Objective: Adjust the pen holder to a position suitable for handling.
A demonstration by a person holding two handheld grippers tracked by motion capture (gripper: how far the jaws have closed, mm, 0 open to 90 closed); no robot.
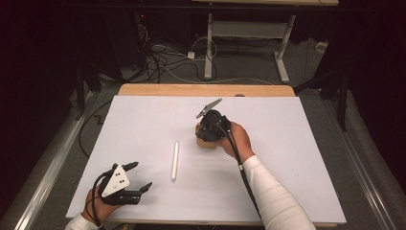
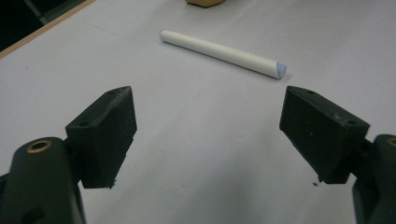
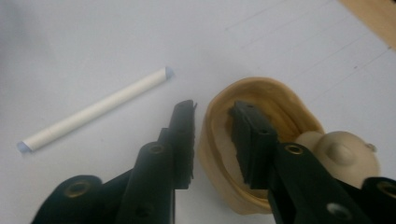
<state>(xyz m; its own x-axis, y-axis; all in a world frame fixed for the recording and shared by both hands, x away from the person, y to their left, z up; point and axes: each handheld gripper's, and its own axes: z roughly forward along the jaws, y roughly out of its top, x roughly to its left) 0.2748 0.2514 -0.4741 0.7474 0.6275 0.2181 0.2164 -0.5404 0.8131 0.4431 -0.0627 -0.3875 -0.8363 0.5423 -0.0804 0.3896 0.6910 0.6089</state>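
A white paper tube (image 1: 175, 160) lies on the white sheet (image 1: 143, 124) near the middle, also seen in the left gripper view (image 2: 222, 52) and the right gripper view (image 3: 93, 112). To its right sits a tan wooden bowl (image 1: 207, 142) (image 3: 254, 85), with a rounded tan piece with a knob (image 3: 343, 156) beside it. My right gripper (image 1: 208, 135) (image 3: 212, 107) comes down on the bowl, one jaw outside the wall and one inside, closed on the rim. My left gripper (image 1: 141, 175) (image 2: 208, 93) rests wide open near the front left corner, short of the tube, holding nothing.
The sheet covers a wooden tabletop (image 1: 206, 89). Beyond the table are a white desk frame (image 1: 249, 33) and floor cables (image 1: 158, 57). Bare sheet spreads on the left and far right.
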